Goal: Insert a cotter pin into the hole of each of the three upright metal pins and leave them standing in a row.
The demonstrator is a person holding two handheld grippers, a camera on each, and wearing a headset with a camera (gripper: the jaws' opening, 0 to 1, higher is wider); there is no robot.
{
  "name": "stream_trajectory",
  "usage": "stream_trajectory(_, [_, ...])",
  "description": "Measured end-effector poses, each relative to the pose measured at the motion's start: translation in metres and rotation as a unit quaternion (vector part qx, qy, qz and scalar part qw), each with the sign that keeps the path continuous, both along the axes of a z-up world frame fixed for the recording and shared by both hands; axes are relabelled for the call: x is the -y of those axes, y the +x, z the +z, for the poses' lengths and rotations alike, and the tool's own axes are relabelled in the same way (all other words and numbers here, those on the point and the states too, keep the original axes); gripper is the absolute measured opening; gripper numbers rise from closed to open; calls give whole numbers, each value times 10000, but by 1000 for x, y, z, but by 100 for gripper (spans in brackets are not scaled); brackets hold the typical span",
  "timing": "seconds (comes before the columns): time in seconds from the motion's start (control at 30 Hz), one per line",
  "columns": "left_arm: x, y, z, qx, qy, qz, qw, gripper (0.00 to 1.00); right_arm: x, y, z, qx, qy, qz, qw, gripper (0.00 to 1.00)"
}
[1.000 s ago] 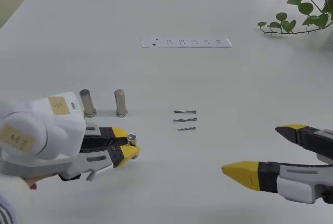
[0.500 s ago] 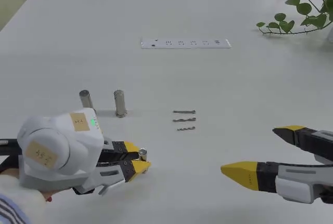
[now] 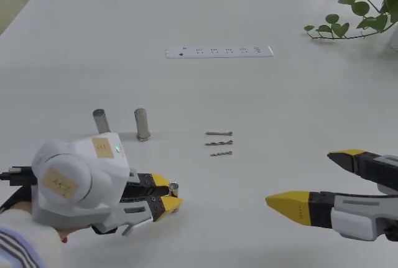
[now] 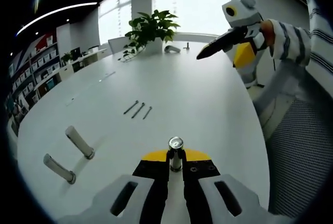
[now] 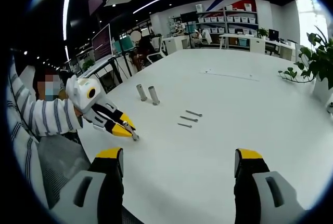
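Clamping left gripper [image 3: 169,193]: its jaws are closed tight on the third metal pin [image 4: 175,151], gripped partway down the shaft. The rounded top stands clear above the yellow tips. I judge this grip is meant to keep the pin upright and steady while something is threaded through it.
Held pin's place: low over the table [image 3: 280,94] on the person's side, well apart from the other two pins. I cannot tell whether its base touches the surface, and its hole is too small to make out.
Right gripper [image 3: 298,178]: its jaws are spread wide with nothing between them, and it hovers over bare table to the right. Being free, it is probably the one to fetch a cotter pin.
Cotter pins [image 3: 219,143]: three lie flat and parallel, close together, farther out between the two grippers. None is in a pin yet. They are thin, so picking one up will likely need a fine pinch at the very tips.
Standing pins [image 3: 142,124]: two stand upright side by side, beyond the left gripper and to the left of the cotter pins. They form the start of the row, which the held pin would presumably join.
Progress: early by my judgement, with all three insertions left to do.
Power strip [image 3: 219,51]: lies flat farther back, away from the work.
Plant [image 3: 357,16]: trails over the far right corner.
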State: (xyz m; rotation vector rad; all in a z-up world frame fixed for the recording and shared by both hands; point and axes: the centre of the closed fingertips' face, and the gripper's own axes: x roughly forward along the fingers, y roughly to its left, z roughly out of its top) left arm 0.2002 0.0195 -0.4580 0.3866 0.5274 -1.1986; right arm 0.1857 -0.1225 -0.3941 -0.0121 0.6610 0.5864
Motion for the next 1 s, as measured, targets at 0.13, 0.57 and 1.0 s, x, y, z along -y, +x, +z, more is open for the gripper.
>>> stream_trajectory(0.13, [-1, -1, -3, 9, 28, -15, 10000, 5, 0, 0, 0, -2, 12, -16, 10000, 86])
stream_trajectory(0.57, [-4, -4, -6, -74, -1, -7, 10000, 5, 2, -1, 0, -13, -28, -10, 10000, 87])
stream_trajectory(1.0, [-7, -4, -12, -171, 245, 181, 9994, 6, 1, -3, -3, -56, -78, 51, 9999, 87])
